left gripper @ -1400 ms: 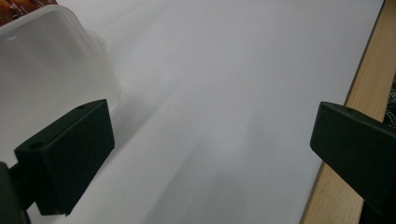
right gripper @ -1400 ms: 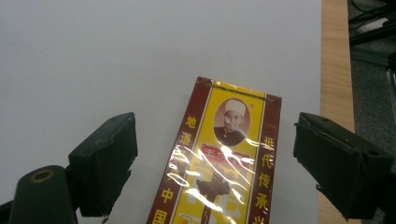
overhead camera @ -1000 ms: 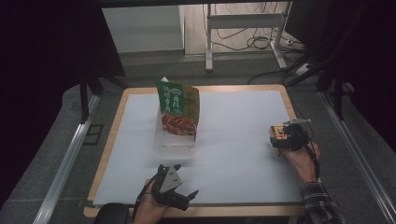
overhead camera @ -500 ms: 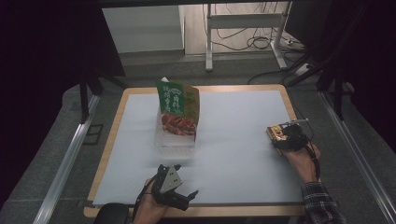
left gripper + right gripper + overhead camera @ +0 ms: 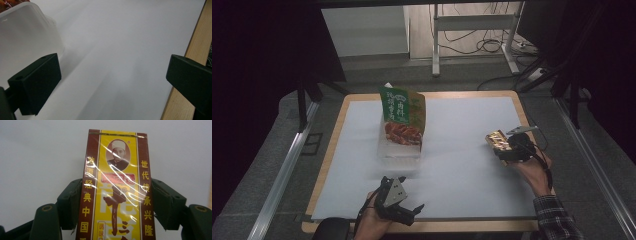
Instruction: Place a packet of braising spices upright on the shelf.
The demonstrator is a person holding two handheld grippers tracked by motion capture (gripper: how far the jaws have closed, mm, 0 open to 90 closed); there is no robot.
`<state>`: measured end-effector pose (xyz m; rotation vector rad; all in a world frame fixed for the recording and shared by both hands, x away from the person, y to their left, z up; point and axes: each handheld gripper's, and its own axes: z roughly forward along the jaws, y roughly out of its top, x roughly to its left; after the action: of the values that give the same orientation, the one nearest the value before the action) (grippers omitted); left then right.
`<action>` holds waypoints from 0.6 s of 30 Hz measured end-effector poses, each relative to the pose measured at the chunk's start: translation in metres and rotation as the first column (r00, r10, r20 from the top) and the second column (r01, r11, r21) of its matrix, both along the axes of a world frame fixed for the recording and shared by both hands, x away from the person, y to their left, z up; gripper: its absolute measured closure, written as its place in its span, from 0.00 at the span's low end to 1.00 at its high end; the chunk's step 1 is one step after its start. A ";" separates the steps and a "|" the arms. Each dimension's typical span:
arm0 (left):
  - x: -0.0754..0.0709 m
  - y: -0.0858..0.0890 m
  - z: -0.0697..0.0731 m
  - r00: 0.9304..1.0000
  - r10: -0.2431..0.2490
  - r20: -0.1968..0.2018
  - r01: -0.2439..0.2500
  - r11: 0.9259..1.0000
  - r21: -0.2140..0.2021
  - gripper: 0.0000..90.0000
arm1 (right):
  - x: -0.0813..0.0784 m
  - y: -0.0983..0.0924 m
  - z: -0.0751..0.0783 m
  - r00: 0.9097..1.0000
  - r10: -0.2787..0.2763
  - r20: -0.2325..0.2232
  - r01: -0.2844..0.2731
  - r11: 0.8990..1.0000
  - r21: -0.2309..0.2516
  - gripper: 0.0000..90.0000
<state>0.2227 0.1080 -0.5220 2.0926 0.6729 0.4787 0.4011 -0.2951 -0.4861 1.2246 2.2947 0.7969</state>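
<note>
Near tabletop's right edge, right hand-held gripper (image 5: 503,146) clamped on yellow-and-maroon cellophane-wrapped box (image 5: 116,187), jaws just closed, ready for lifting; left hand-held gripper (image 5: 408,211) wide, idle.

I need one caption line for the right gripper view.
Right gripper shut on a yellow and brown film-wrapped box above the white table sheet.

A wooden table (image 5: 332,150) carries a white sheet (image 5: 462,165) that covers nearly its whole top, leaving a thin wooden border on every side. A clear plastic container (image 5: 399,149) sits on the sheet, left of centre and toward the far edge. A green food bag (image 5: 403,117) stands upright in the container, showing red-brown food in its lower part.
</note>
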 end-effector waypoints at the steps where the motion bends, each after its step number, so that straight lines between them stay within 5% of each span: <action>1: 0.000 0.000 0.000 1.000 -0.001 0.000 0.001 1.000 0.000 0.00 | -0.002 0.008 0.000 0.999 0.037 0.001 -0.037 0.999 -0.001 0.34; 9: 0.000 0.000 0.000 1.000 -0.003 0.001 0.003 1.000 0.003 0.00 | -0.008 0.036 -0.008 0.987 0.157 -0.024 -0.157 0.988 -0.009 0.34; 18: 0.000 0.000 0.000 1.000 -0.005 0.002 0.005 1.000 0.005 0.00 | -0.006 0.040 -0.020 0.978 0.199 -0.067 -0.202 0.979 -0.043 0.34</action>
<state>0.2224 0.1076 -0.5220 2.0982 0.6658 0.4800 0.3948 -0.2553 -0.5064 1.0213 2.5024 0.7750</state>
